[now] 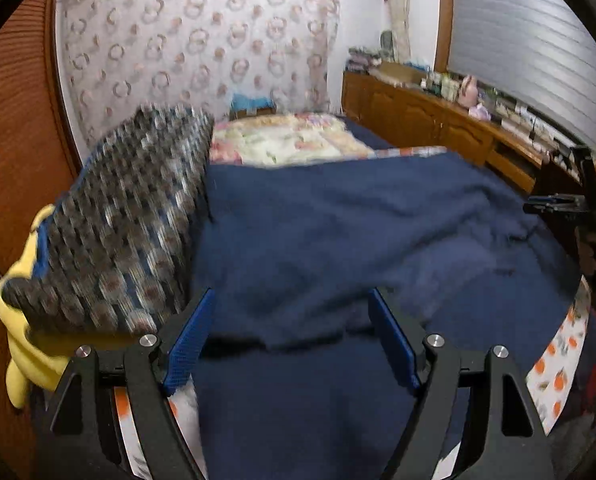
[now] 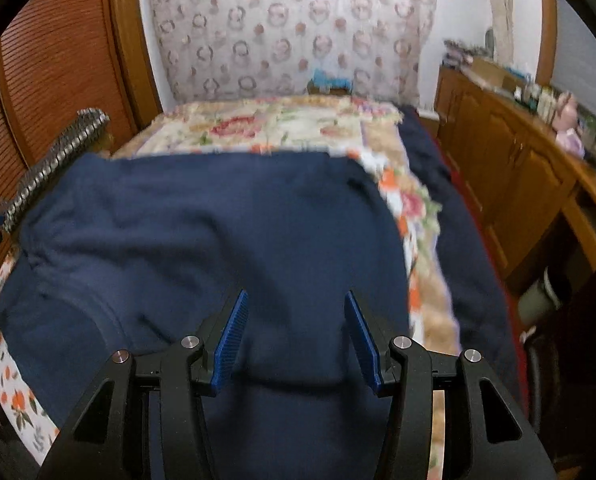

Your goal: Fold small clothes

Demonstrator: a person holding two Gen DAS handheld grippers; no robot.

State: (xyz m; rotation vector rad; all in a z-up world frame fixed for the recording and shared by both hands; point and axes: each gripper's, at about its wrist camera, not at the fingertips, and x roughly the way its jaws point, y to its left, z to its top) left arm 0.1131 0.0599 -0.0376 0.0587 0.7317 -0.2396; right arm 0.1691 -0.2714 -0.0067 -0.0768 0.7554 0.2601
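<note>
The navy garment (image 2: 218, 232) lies spread over the bed (image 2: 282, 128), near its foot end, on top of a floral quilt and an orange-print sheet (image 2: 10, 392). Its far edge runs fairly straight across the quilt, and a seam or fold line curves over its near left part; the blur makes it hard to say whether this is one layer or already doubled over. Judging from that, folding is at an early stage: the cloth is laid out roughly flat, wrinkled, and no compact bundle shows.

The left gripper (image 1: 290, 340) hovers over the near edge of the cloth with its fingers spread wide and nothing pinched. The right gripper (image 2: 296, 340) sits over the same cloth, fingers parted less widely, also empty.

To the left stands a patterned cushion (image 1: 110, 216) with a yellow item (image 1: 22, 360) under it. A wooden cabinet (image 2: 509, 172) runs along the right wall.
</note>
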